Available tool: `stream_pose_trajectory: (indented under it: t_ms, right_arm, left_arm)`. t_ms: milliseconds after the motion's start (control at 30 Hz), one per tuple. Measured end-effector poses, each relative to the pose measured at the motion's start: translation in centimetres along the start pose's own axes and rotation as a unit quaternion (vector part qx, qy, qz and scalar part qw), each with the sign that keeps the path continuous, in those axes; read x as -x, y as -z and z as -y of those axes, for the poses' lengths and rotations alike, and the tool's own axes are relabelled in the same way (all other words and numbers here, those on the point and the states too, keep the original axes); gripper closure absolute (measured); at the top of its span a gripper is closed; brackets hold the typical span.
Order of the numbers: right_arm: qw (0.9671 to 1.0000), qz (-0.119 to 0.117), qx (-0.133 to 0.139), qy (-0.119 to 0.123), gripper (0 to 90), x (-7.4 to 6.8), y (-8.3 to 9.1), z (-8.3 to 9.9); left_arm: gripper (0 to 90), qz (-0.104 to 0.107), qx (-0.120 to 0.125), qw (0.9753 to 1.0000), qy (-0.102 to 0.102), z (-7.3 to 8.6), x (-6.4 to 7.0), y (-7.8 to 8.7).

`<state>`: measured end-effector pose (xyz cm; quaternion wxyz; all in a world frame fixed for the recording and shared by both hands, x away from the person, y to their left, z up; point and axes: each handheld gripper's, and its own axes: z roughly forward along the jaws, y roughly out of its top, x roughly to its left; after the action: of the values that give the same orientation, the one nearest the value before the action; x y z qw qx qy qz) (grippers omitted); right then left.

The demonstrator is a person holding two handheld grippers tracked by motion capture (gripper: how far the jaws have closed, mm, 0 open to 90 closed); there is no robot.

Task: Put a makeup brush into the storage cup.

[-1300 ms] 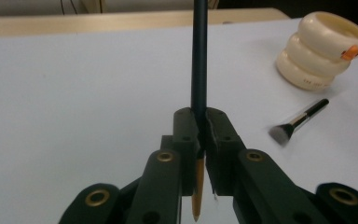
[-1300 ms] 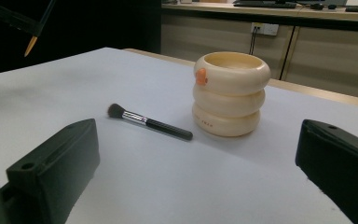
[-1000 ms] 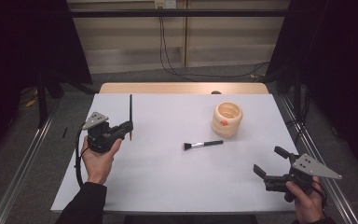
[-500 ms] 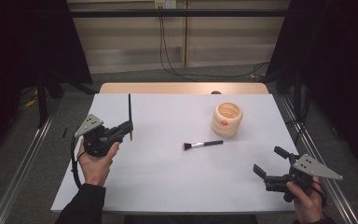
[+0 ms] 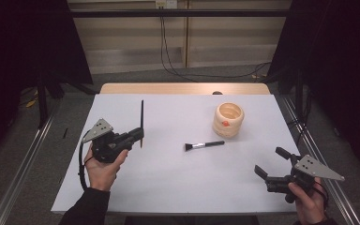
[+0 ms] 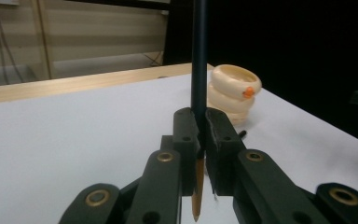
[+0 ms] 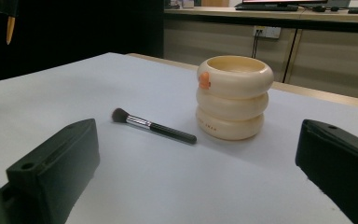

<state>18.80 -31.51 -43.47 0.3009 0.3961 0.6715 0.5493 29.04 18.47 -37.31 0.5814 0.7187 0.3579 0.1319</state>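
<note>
- left hand-held gripper (image 5: 138,136) is pinching a dark pencil (image 5: 141,117) upright, jaws clamped tight
- right hand-held gripper (image 5: 271,165) is hovering wide open, holding nothing, brush (image 5: 204,145) and cup (image 5: 228,120) ahead

In the left gripper view the long dark pencil with a bare wooden tip (image 6: 199,60) runs off the top edge, and its middle is hidden where the left gripper (image 6: 199,140) clamps it. The cream ribbed ring-shaped pot (image 6: 233,95) is partly covered by the pencil, and its small orange mark is too blurred to read.
</note>
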Motion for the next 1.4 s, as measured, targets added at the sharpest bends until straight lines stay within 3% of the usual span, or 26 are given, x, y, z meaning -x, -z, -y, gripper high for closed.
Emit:
stream_pose_trajectory:
  t_ms: [67,200,267,367,800,1000,1067,1133,1233,1267,1333,1400]
  right_arm:
    - [1.0,0.001,-0.001,-0.001,0.0,0.0,0.0,0.0]
    - [1.0,0.001,0.0,0.001,0.0,0.0,0.0,0.0]
    - [1.0,0.0,-0.001,0.0,0.0,0.0,0.0,0.0]
    - [1.0,0.002,-0.001,-0.002,0.0,0.0,0.0,0.0]
    - [1.0,-0.002,-0.003,-0.001,0.0,0.0,0.0,0.0]
    - [1.0,-0.003,-0.003,0.0,0.0,0.0,0.0,0.0]
    - [1.0,-0.002,-0.005,-0.002,0.0,0.0,-0.1,0.0]
    - [1.0,0.0,-0.004,0.0,0.0,0.0,-0.1,0.0]
    - [1.0,-0.001,-0.005,-0.001,0.0,0.0,-0.1,0.0]
    - [1.0,0.001,-0.005,-0.001,0.0,0.1,-0.1,0.0]
    - [1.0,0.001,-0.005,-0.002,0.0,0.0,-0.1,0.0]
    - [1.0,-0.002,-0.006,-0.002,0.0,0.0,-0.1,0.0]
  left_arm:
    - [83.8,0.001,-0.003,0.9999,-0.01,0.0,0.3,-0.1]
    - [83.7,0.033,-0.008,0.9992,-0.02,0.2,1.5,-0.9]
    - [83.8,0.028,-0.012,0.9993,-0.024,0.2,1.8,-1.0]
    - [83.8,0.059,-0.016,0.9978,-0.024,0.5,2.4,-1.6]
    - [83.8,0.081,-0.027,0.9954,-0.044,0.3,5.0,-2.7]
    - [83.8,0.096,-0.029,0.9938,-0.048,0.1,5.5,-3.3]
    - [83.8,0.114,-0.041,0.9909,-0.058,-0.1,6.0,-3.6]
    - [83.8,0.121,-0.047,0.9889,-0.072,-0.3,6.6,-3.6]
    - [83.8,0.126,-0.057,0.9874,-0.078,-0.5,7.0,-3.7]
    - [83.8,0.14,-0.059,0.9852,-0.079,-0.6,7.2,-3.9]
    - [83.8,0.139,-0.066,0.9846,-0.083,-0.7,7.3,-3.9]
    - [83.8,0.151,-0.08,0.9817,-0.084,-0.7,7.6,-4.2]
